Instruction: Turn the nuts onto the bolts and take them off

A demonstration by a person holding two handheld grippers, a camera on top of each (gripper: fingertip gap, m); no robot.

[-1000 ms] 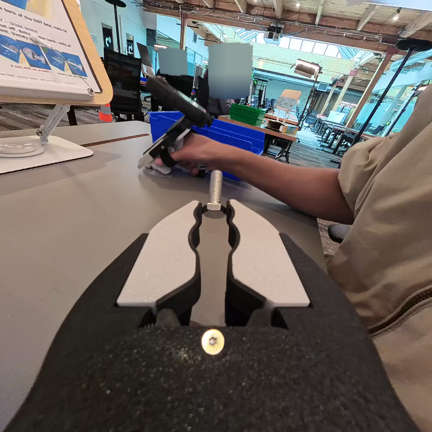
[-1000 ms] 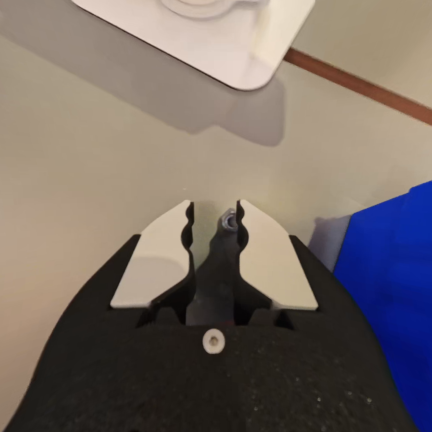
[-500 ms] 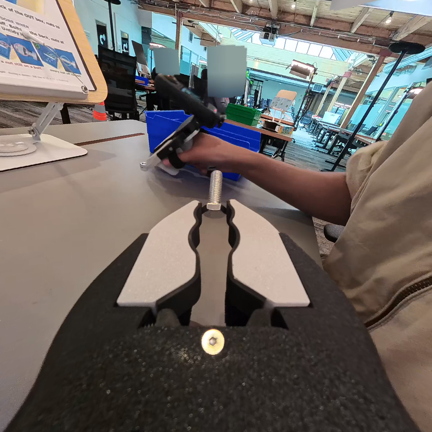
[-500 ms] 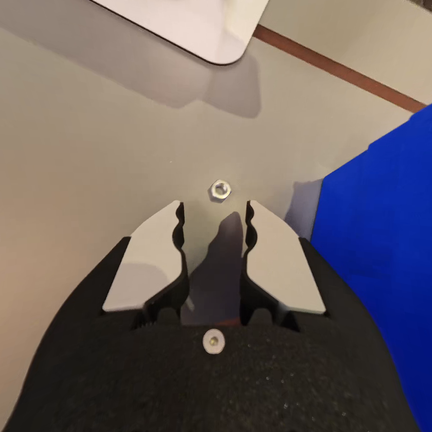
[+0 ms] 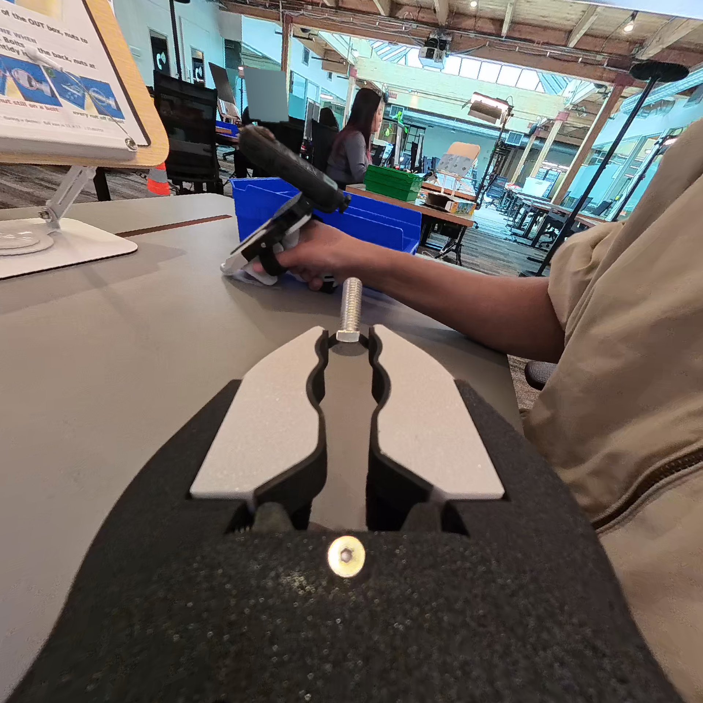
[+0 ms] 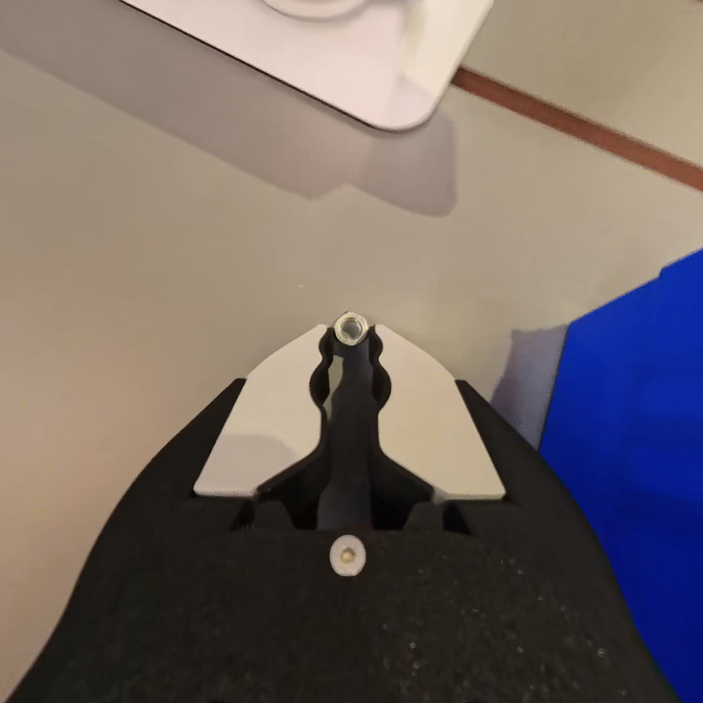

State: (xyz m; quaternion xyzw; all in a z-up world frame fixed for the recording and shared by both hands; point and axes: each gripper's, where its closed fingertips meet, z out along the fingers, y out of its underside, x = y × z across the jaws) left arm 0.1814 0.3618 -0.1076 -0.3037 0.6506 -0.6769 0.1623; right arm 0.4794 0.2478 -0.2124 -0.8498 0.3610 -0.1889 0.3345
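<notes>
My left gripper (image 5: 348, 336) is shut on the hex head of a silver bolt (image 5: 350, 307), which stands upright on the grey table (image 5: 114, 361) with its threaded shank pointing up. My right gripper (image 6: 349, 331) is shut on a small silver nut (image 6: 349, 329) pinched at its fingertips, low over the table, tilted down. The right gripper also shows in the left wrist view (image 5: 243, 260), held by a hand (image 5: 327, 253) beyond the bolt and in front of the blue bin.
A blue bin (image 5: 365, 224) stands at the table's far side, also at the right of the right wrist view (image 6: 639, 418). A white stand base (image 5: 57, 243) carrying an instruction board (image 5: 68, 76) sits far left. The person's arm (image 5: 475, 308) crosses behind the bolt. The tips of one gripper are about 35 centimetres away from the tips of the other.
My right gripper opened with the nut lying on the table half a second ago, then moved forward and closed on it. My left gripper kept hold of the bolt.
</notes>
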